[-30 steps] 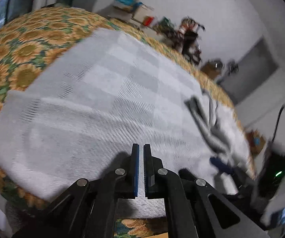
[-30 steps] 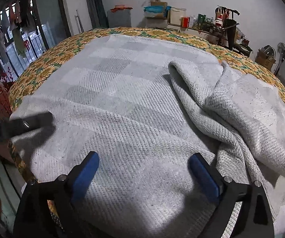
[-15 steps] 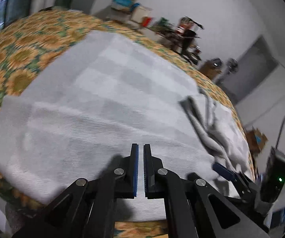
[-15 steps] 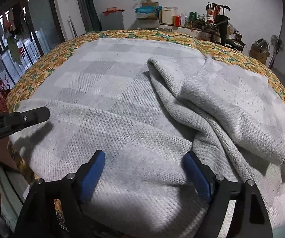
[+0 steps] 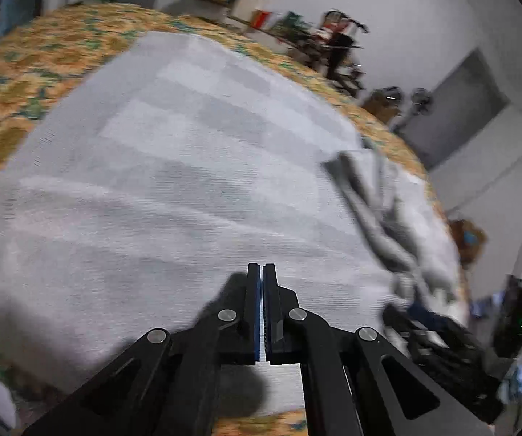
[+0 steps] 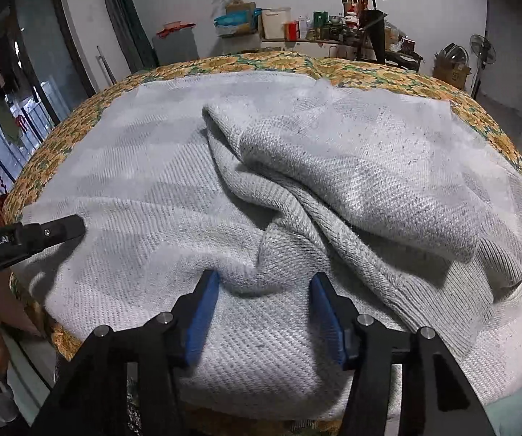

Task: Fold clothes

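Right gripper (image 6: 262, 312) was closing, jaws straddling the near hem of the grey knit blanket (image 6: 173, 189), pads not yet pinching; left gripper (image 5: 262, 312) was shut, empty. The blanket covered the sunflower bedspread (image 6: 279, 63), its right side bunched. Soft, limp, probably heavy: best pinched at hem corners.

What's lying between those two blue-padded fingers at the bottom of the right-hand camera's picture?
A raised wrinkle of the grey knit cloth sits between the closing right gripper fingers, seen in the right wrist view.
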`<state>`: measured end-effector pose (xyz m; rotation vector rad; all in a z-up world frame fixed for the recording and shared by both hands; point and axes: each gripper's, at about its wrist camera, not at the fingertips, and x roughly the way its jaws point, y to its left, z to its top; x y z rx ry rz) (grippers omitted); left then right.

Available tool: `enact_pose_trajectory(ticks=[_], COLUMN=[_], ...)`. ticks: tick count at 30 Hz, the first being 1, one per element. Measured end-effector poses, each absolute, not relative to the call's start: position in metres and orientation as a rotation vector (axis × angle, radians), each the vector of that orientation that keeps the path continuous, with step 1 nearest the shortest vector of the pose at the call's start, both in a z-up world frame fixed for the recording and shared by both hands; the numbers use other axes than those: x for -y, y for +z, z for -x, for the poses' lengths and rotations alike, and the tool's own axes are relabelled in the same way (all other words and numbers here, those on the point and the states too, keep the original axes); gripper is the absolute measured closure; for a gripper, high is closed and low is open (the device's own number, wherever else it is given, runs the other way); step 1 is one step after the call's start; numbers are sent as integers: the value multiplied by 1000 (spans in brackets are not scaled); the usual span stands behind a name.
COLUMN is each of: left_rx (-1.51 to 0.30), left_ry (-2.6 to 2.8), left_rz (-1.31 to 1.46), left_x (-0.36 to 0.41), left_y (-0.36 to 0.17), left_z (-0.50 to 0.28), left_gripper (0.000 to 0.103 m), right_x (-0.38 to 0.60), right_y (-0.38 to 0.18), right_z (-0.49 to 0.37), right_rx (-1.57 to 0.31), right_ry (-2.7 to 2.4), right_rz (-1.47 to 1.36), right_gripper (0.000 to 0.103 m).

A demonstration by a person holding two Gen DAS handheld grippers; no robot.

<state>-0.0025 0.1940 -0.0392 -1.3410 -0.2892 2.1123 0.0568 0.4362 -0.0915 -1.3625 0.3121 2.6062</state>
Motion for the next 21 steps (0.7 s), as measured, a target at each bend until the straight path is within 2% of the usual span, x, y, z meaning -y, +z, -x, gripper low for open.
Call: enact_pose_trajectory(ticks=[2, 5, 7, 9, 11, 13, 15, 16, 17, 18, 21], left_rx=[299, 184, 100, 74, 147, 182, 180, 161, 137, 123, 48], left_ry=[2045, 2005, 2016, 2084, 2098, 2084, 2096, 2114, 2122, 2107, 2065], left_rz=[1299, 1257, 1278, 1301, 1336, 1361, 1364, 1353, 1304, 1268, 1188], left_x=[-205, -234, -243, -244, -233, -228, -227, -229, -229, -235, -253], left_y=[-31, -24, -31, -43, -46, -45, -40, -36, -29, -22, -4], left_z=[-1, -11, -16, -16, -10, -6, -7, -9, -16, -20, -34], left_gripper=[100, 100, 100, 100, 100, 100, 100, 100, 100, 100, 100], right_x=[-437, -438, -441, -449, -459, -461, -463, -462, -454, -448, -453], right_y=[-89, -86, -83, -80, -78, -81, -84, -86, -87, -87, -82], right_z=[-58, -61, -68, -76, -83, -87, -90, -90, -87, -85, -86], right_rx=[-310, -312, -333, -330, -312, -311, -310, -299, -230, -178, -228], right_ry=[2609, 2620, 2614, 2594, 2566, 2560, 2555, 2552, 2546, 2534, 2527], right_rz=[1368, 1372, 1373, 1352, 1317, 1300, 1283, 1276, 1280, 1280, 1298], right_gripper=[46, 46, 51, 50, 48, 51, 47, 42, 40, 40, 41])
